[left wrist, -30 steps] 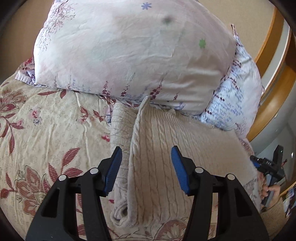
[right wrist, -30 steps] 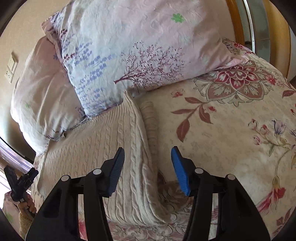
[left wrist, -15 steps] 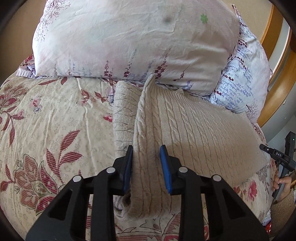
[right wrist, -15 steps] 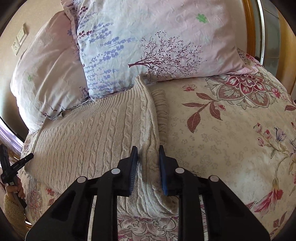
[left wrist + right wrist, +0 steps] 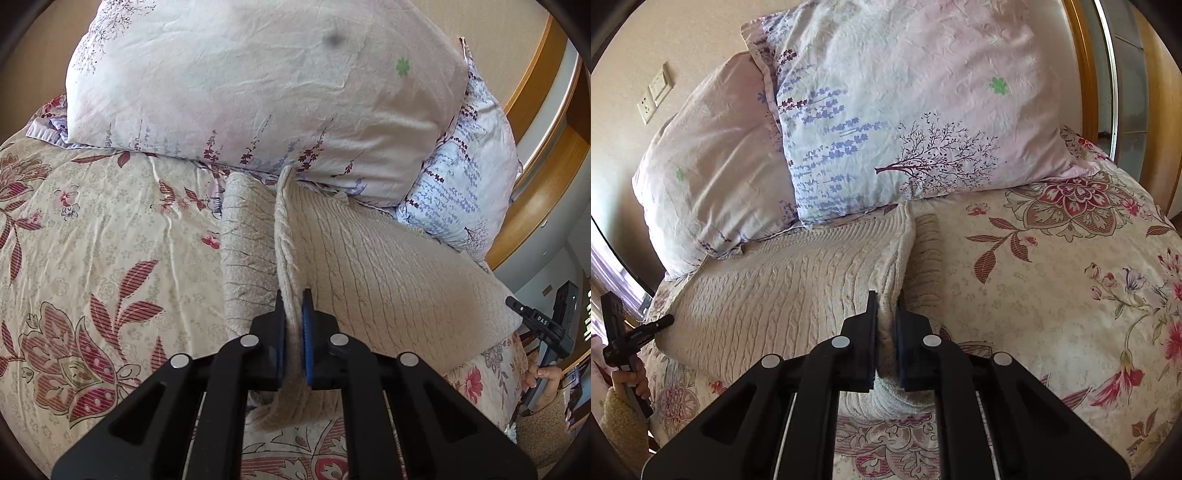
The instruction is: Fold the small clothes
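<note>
Since a second ago, both pairs of jaws have been brought from wide open to clamped. The left gripper (image 5: 292, 306) is now pinched on the raised left edge of the cream cable-knit sweater (image 5: 388, 269), and the right gripper (image 5: 886, 308) is pinched on the raised right edge of the same garment (image 5: 783, 295). In each wrist view a ridge of knit is seen squeezed between the blue pads, with almost no gap left.

From this it is judged that the grasp phase is finished and the fold itself can be begun: both side edges are secured, so they can be lifted and carried across the body of the garment.

The sweater is spread flat on the floral bedspread (image 5: 110, 258), toward the head of the bed, with its far end touching, and perhaps tucked slightly under, the pillows (image 5: 258, 92). A flatter strip of knit, possibly a sleeve, is seen lying just outside each gripped ridge. The garment's long axis appears to be laid from one side of the bed to the other, between the two grippers. Which end is the collar cannot be told.
</note>
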The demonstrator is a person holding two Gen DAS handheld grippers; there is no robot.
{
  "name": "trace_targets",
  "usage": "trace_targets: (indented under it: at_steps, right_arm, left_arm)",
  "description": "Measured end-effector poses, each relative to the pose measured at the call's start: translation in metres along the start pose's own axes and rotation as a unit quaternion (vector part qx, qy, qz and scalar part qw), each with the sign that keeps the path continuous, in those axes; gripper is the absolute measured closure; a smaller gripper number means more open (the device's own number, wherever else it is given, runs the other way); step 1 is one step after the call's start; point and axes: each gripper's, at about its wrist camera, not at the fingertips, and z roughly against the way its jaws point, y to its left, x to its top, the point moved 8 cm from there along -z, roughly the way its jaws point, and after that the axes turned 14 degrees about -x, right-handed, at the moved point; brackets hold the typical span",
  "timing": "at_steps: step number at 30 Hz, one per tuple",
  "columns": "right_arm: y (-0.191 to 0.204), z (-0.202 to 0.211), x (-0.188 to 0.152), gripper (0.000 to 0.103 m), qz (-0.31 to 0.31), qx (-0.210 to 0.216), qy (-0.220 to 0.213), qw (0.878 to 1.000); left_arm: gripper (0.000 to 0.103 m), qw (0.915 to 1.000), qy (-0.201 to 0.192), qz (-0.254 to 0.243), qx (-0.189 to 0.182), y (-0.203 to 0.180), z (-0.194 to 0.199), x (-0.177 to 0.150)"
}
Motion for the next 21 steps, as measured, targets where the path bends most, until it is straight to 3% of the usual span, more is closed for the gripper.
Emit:
trace_targets:
  at_steps: [8,14,21]
  right_arm:
    - [-0.014,-0.016,-0.019,0.095,-0.014,-0.021,0.036,0.999]
    - [-0.02,-0.023,-0.03,0.095,-0.014,-0.046,0.05,0.998]
    - [-0.018,-0.028,-0.029,0.09,-0.006,-0.07,0.053,0.996]
  left_arm:
    - [0.096,0.9998,0.007,0.007,-0.019,0.007,0.009,-0.009]
    - [0.096,0.9996,0.026,0.002,0.001,0.015,-0.005,-0.017]
    - [0.089,0.9998,0.017,0.009,0.0,0.012,-0.004,-0.017]
